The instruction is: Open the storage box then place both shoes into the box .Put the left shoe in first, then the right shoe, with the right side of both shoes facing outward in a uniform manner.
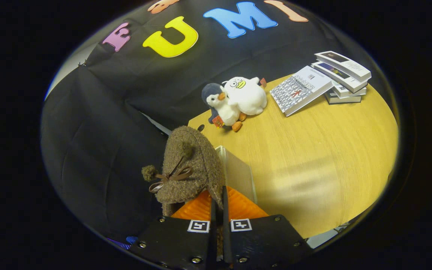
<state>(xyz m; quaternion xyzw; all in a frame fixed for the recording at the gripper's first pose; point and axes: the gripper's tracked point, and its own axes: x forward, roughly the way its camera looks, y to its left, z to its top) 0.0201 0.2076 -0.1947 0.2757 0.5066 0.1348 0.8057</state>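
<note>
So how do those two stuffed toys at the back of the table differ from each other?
The penguin toy is white with a dark grey hood and back; the duck toy is white nearly all over. The penguin has orange feet and an orange beak, the duck a yellow bill. The duck looks rounder and bulkier than the penguin. Both are soft, lean against each other on the wooden table, well beyond the gripper, whose fingers pinch a brown fuzzy shoe.

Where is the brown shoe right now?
In the gripper view, the brown shoe is pinched between the gripper fingers, held up beside the clear storage box.
</note>
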